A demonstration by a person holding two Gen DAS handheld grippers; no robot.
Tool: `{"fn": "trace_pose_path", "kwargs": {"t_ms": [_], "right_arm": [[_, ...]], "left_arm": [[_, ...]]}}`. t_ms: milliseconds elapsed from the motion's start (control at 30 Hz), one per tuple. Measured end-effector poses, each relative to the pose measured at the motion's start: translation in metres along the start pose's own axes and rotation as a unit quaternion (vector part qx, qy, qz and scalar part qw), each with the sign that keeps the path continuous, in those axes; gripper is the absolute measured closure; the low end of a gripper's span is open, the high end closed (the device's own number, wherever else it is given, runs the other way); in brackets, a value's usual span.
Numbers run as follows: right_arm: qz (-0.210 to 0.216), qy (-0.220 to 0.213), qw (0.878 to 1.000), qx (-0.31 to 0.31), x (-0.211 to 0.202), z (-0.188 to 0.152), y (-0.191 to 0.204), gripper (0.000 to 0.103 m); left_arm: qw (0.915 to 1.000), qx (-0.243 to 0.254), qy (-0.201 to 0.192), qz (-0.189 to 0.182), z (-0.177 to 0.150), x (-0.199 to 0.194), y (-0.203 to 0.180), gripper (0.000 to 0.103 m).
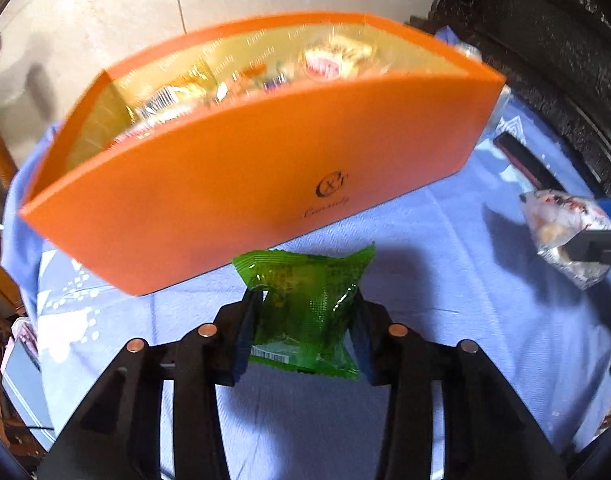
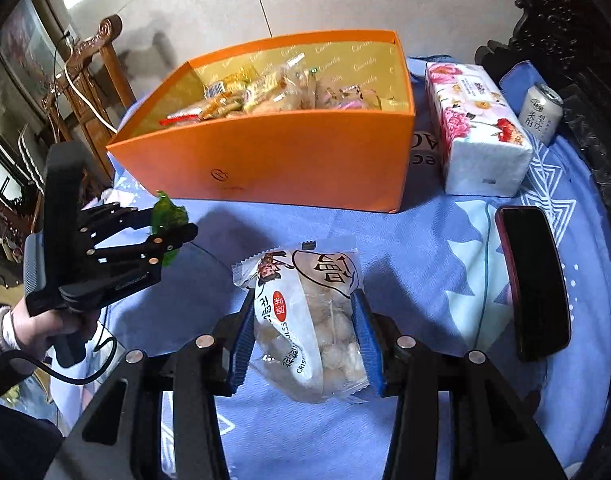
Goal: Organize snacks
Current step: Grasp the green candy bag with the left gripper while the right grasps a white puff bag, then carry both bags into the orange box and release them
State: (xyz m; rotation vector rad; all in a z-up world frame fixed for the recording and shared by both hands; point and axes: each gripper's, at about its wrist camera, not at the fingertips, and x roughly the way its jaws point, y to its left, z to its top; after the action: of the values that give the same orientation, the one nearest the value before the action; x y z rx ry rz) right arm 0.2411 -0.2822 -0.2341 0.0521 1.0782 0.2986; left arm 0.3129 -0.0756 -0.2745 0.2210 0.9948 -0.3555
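- The left gripper (image 1: 305, 316) has its fingers clamped on a crinkly green snack packet (image 1: 305, 312), held in front of the orange box (image 1: 245, 184).
- The right gripper (image 2: 303, 332) has its blue ridged pads (image 2: 241, 344) pressed against both sides of a clear snack bag (image 2: 305, 320) of pale round pieces, also in front of the box.
- The box is smooth card, open-topped and holds wrapped snacks (image 2: 265, 96).
- A floral tissue pack (image 2: 473, 128), a can (image 2: 543, 112) and a dark phone (image 2: 533, 280) lie right of the box on the blue cloth (image 2: 425, 240).

Bright daylight, hard shadows, left view motion-blurred, fisheye-warped edges
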Motion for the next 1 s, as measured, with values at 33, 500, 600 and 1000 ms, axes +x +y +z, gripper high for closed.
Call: {"fn": "trace_pose_path", "kwargs": {"t_ms": [33, 500, 600, 1000], "right_arm": [[0.0, -0.004, 1.0, 0.001, -0.004, -0.002, 0.002, 0.057], [0.014, -0.094, 0.995, -0.022, -0.068, 0.022, 0.036, 0.057], [0.018, -0.135, 0.99, -0.03, -0.084, 0.049, 0.042, 0.057], [-0.008, -0.255, 0.966, -0.047, -0.102, 0.172, 0.052, 0.027]], "left_arm": [[1.0, -0.002, -0.005, 0.002, -0.003, -0.008, 0.001, 0.063], [0.9945, -0.069, -0.079, 0.008, 0.013, -0.114, 0.038, 0.063], [0.9908, -0.076, -0.111, 0.016, 0.037, -0.133, 0.051, 0.063], [0.9727, -0.123, -0.173, 0.094, 0.152, -0.153, 0.092, 0.004]]}}
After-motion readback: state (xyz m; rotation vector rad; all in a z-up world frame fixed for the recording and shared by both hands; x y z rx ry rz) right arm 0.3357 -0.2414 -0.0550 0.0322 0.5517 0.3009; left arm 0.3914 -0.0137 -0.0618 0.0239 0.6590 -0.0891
